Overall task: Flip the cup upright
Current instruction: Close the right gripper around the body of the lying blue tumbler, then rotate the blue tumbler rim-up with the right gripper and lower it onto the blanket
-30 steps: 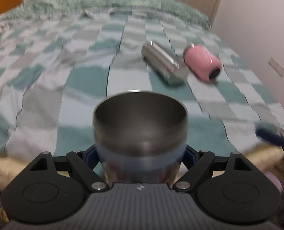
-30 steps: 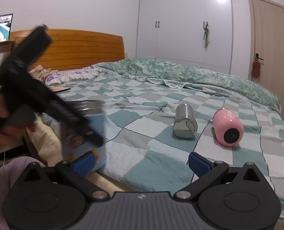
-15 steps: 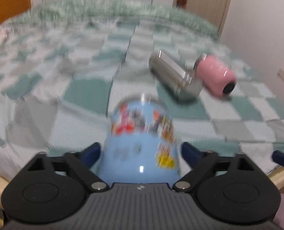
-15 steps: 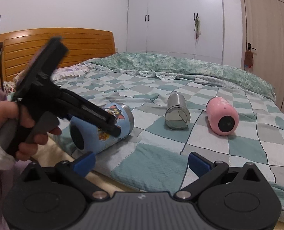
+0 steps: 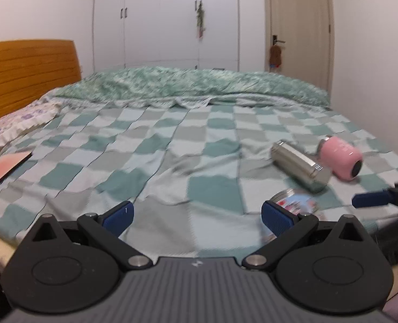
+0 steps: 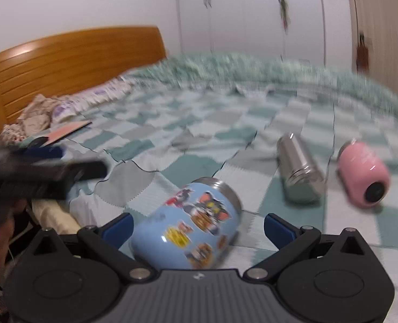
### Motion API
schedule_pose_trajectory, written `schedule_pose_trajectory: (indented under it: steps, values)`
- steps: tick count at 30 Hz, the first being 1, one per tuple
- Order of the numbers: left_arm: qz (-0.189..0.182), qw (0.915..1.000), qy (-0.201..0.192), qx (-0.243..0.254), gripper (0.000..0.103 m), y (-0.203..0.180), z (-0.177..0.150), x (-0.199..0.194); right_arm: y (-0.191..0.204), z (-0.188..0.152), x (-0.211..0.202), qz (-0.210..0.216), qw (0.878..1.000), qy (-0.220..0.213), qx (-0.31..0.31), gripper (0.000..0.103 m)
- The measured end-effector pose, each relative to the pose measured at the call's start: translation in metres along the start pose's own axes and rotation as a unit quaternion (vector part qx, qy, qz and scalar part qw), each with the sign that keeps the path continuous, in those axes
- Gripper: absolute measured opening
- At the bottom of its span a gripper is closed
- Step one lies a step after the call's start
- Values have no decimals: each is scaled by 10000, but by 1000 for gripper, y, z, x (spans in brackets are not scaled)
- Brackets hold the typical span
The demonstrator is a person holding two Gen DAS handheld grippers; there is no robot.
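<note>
A light blue cup with cartoon stickers (image 6: 191,226) lies on its side near the front edge of the bed, steel rim pointing away. It sits between the open fingers of my right gripper (image 6: 197,227), not clamped. In the left wrist view the cup (image 5: 293,202) peeks out behind the right fingertip. My left gripper (image 5: 196,215) is open and empty, off to the cup's left. A steel cup (image 6: 299,172) and a pink cup (image 6: 364,177) lie on their sides further right.
The checkered green quilt (image 5: 172,150) covers the bed. A pink flat item (image 5: 2,172) lies at the left edge. A wooden headboard (image 5: 29,72) is at far left, pillows (image 6: 91,99) near it. Wardrobe and door stand behind.
My left gripper let go of the blue cup, which now lies on its side, and pulled away to the left. My right gripper moved in around the cup.
</note>
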State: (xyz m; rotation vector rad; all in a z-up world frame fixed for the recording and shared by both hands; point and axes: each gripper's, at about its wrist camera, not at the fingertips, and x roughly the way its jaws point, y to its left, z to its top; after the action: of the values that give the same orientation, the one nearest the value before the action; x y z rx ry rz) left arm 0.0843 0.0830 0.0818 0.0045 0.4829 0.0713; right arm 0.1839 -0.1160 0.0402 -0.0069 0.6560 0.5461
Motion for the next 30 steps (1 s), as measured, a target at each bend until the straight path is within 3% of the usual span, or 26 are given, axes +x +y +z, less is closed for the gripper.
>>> schedule_pose_trajectory:
  steps: [5, 8, 9, 12, 15, 21, 25, 30]
  values:
    - [55, 9998, 163, -119, 103, 23, -16, 6, -15, 17, 53, 17, 9917, 745, 1047, 103]
    - [1, 9995, 203, -227, 103, 33, -22, 9, -35, 12, 83, 251, 9730, 1233, 1934, 99]
    - [-14, 9994, 218, -262, 103, 35, -23, 10, -41, 8, 91, 362, 9644, 1361, 2237, 90]
    - [-82, 9991, 218, -349, 103, 41, -29, 10, -46, -2, 91, 549, 9607, 1150, 2467, 88]
    - [-187, 9985, 181, -473, 103, 48, -33, 8, -44, -11, 77, 662, 9672, 720, 2345, 88]
    - [-211, 9978, 38, -628, 103, 55, -35, 2, -11, -13, 43, 780, 9877, -462, 1274, 84]
    - [-115, 9974, -91, -700, 103, 61, -34, -7, 22, 6, 42, 736, 9917, -934, 498, 83]
    - [138, 9965, -261, -786, 103, 75, -33, -20, 71, 39, 59, 587, 9880, -1391, -336, 83]
